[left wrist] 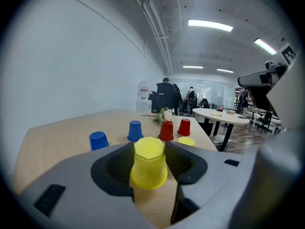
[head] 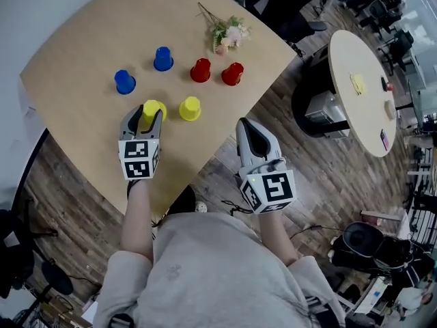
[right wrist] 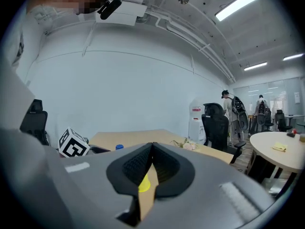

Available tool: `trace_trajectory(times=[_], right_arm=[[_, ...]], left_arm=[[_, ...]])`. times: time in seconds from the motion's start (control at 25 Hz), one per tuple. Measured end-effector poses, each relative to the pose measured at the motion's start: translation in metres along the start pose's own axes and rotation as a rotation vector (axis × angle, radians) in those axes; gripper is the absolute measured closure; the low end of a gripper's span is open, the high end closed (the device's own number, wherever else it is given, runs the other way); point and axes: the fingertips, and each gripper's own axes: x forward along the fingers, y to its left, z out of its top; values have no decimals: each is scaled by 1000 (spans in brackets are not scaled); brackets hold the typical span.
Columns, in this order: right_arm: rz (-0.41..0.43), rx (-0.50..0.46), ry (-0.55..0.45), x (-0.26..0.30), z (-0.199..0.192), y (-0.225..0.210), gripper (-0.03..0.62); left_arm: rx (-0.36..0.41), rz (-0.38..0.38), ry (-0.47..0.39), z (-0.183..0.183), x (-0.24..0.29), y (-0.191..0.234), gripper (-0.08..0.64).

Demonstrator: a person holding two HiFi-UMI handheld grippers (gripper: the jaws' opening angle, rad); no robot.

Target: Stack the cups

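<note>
Several upturned cups stand on the wooden table (head: 82,53): two blue (head: 124,81) (head: 162,58), two red (head: 200,70) (head: 232,74), two yellow. My left gripper (head: 145,118) is open, its jaws on either side of one yellow cup (head: 153,108) (left wrist: 149,162) that stands on the table; I see no pad pressing it. The other yellow cup (head: 190,108) (left wrist: 186,141) stands just to its right. My right gripper (head: 244,125) (right wrist: 151,147) is shut and empty, off the table's near right edge and pointing toward the cups.
A sprig of flowers (head: 229,33) lies at the table's far side behind the red cups. A round white table (head: 362,94), office chairs (head: 287,5) and people (left wrist: 167,97) are beyond, over a wood floor. My own torso (head: 205,272) fills the bottom of the head view.
</note>
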Motion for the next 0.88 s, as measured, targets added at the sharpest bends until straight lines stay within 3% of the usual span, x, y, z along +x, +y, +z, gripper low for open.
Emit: trace_trajectory(times=[0.52,0.88], right_arm=[[-96,14,29,-22,-11,-41,580],[-102,29,39,-4,-16,-54,580]], left_arm=[[79,-62,97,-14,53,-30,350],[51,-94,76,-14,55,-35,350]])
